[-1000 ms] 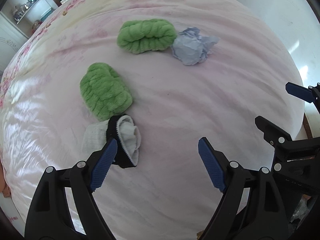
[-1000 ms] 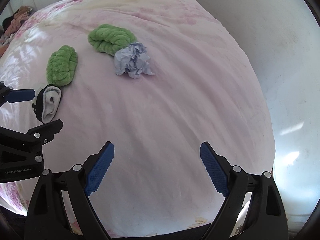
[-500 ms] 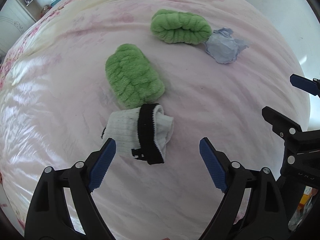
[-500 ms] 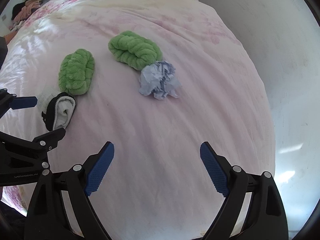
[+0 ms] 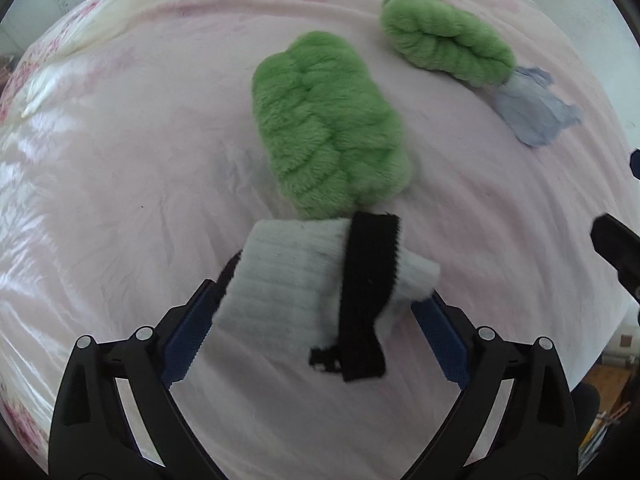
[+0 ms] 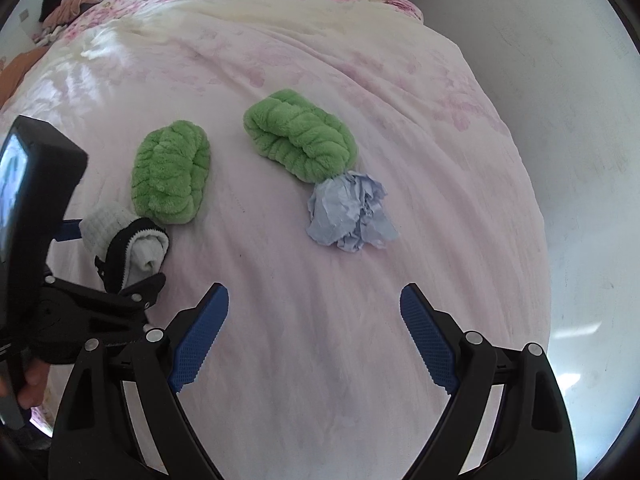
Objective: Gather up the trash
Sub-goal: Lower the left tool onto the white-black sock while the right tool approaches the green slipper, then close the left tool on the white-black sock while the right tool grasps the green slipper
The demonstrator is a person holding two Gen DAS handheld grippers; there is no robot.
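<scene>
Both left tongs (image 5: 316, 322) pads half hidden behind white sock (image 5: 304, 280)

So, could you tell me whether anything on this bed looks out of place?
Yes: a crumpled pale-blue paper wad lies on the pink bedspread, touching one fluffy green slipper. It is the only trash among soft wearables.

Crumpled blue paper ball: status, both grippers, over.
Left gripper open around white sock with black band. Right gripper open, empty. Crumpled blue paper ball untouched, against green fuzzy slipper.
</scene>
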